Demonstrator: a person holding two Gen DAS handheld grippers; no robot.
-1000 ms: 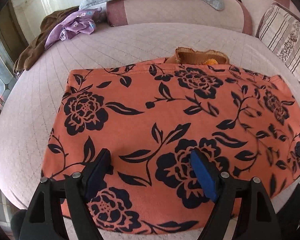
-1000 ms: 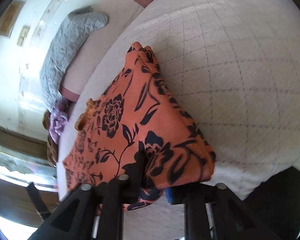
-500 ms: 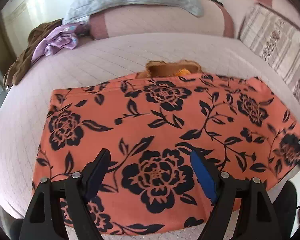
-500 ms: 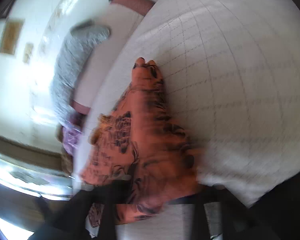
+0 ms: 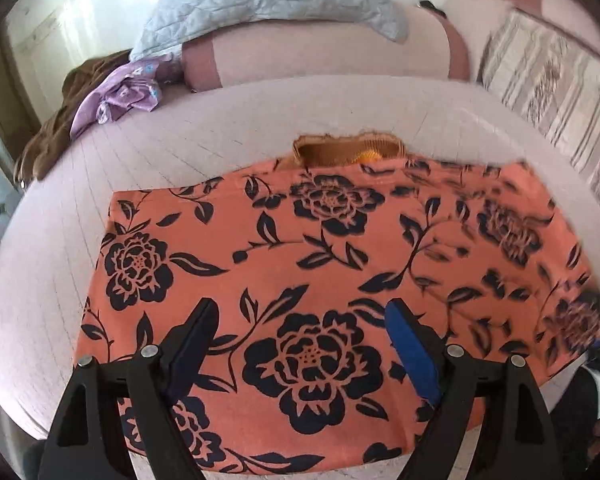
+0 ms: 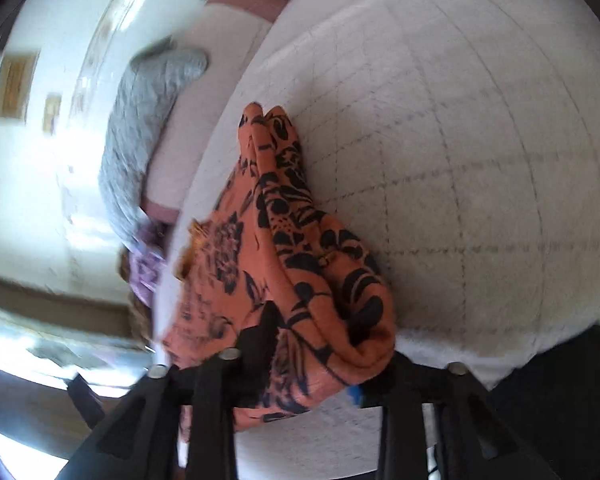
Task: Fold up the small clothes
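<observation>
An orange garment with black flowers lies spread on the pale quilted bed. My left gripper hovers over its near half, open, with nothing between the blue pads. In the right wrist view the garment's right end is bunched into a fold that drapes across my right gripper. Its jaws are opening, and the cloth still lies loosely between them without being pinched.
A brown knit piece peeks from behind the garment's far edge. A purple garment and a brown one lie at the far left. A grey quilted pillow and a striped cushion line the back. The bed's edge runs close below the grippers.
The right gripper's jaws have spread apart and let go of the cloth corner, which sags onto the bed. The left gripper has slid right over the garment and stayed open.
</observation>
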